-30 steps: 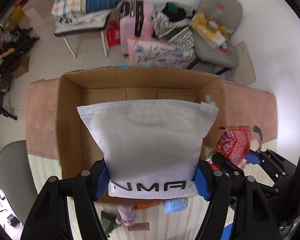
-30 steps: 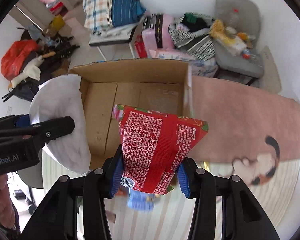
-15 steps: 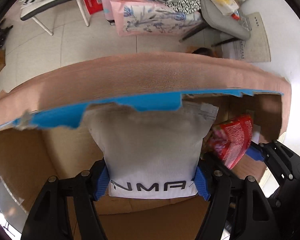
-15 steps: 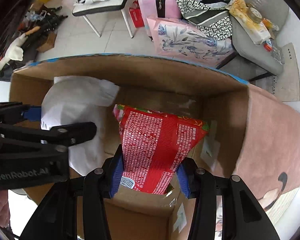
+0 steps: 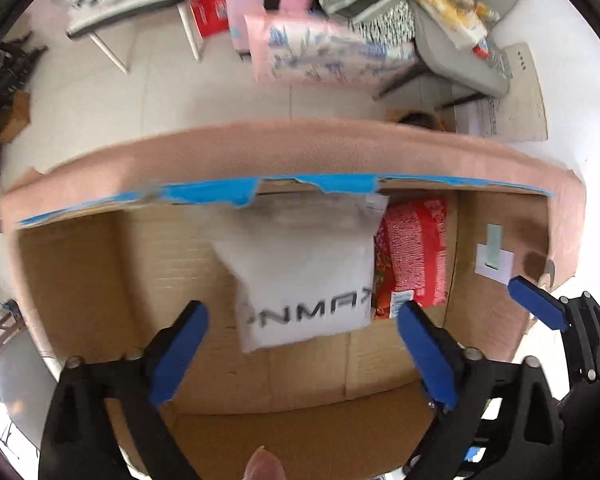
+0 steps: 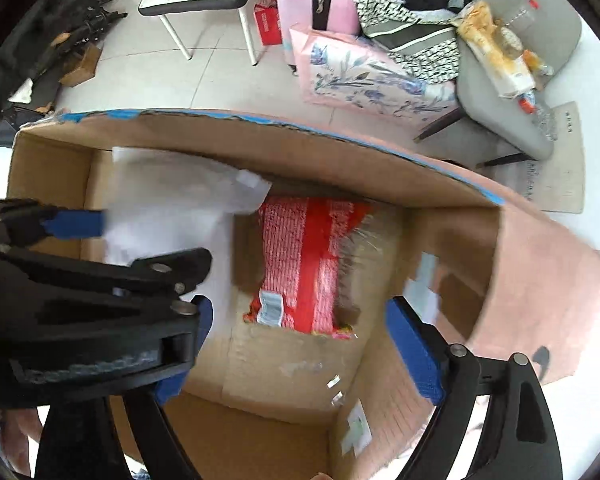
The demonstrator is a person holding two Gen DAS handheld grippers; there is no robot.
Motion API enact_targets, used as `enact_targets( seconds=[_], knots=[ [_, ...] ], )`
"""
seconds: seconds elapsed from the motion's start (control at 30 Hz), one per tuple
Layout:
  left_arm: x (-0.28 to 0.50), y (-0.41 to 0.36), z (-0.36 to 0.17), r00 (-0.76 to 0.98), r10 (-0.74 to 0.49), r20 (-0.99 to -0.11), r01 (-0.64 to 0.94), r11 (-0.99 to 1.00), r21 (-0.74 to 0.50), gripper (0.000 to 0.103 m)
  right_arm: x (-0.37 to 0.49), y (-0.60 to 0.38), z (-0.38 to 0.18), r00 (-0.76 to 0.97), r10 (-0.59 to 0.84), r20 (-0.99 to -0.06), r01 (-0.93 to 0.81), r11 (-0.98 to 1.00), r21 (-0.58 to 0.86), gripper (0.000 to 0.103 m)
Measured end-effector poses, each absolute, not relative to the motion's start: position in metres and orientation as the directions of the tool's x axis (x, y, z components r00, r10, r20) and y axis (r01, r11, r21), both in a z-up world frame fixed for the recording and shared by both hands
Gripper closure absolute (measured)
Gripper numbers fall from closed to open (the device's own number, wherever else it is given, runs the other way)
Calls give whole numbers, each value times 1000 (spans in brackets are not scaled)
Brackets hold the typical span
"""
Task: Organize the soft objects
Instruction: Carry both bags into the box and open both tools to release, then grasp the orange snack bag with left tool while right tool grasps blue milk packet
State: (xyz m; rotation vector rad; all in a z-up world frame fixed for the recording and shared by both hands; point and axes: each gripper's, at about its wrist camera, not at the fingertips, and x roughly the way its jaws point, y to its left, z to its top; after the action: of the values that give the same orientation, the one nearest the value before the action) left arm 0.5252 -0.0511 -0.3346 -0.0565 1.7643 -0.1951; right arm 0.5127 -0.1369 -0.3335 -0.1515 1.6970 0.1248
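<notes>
Left wrist view puts our left claw [image 5: 300, 344] over the box [image 5: 100, 280], jaws spread wide with nothing between them; the white bag [image 5: 304, 280] lies inside against the far wall. Our right claw [image 6: 296, 344] is spread and empty too, above the red pack [image 6: 304, 264], which sits just right of the bag, touching it. To finish this release well, we lift both claws straight up, clear of the box rim, so neither soft item snags or drags.
</notes>
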Motion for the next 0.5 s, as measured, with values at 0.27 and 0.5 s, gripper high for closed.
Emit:
enact_targets(
  seconds=[0.27, 0.5],
  knots=[
    [472, -29, -266, -3, -79, -997, 86, 993, -79, 3, 478, -149, -282, -2, 1, -1000, -80, 997, 2, 0],
    [403, -10, -220, 149, -12, -989, 65, 998, -3, 3, 416, -147, -247, 100, 32, -994, -96, 995, 23, 0]
  ],
)
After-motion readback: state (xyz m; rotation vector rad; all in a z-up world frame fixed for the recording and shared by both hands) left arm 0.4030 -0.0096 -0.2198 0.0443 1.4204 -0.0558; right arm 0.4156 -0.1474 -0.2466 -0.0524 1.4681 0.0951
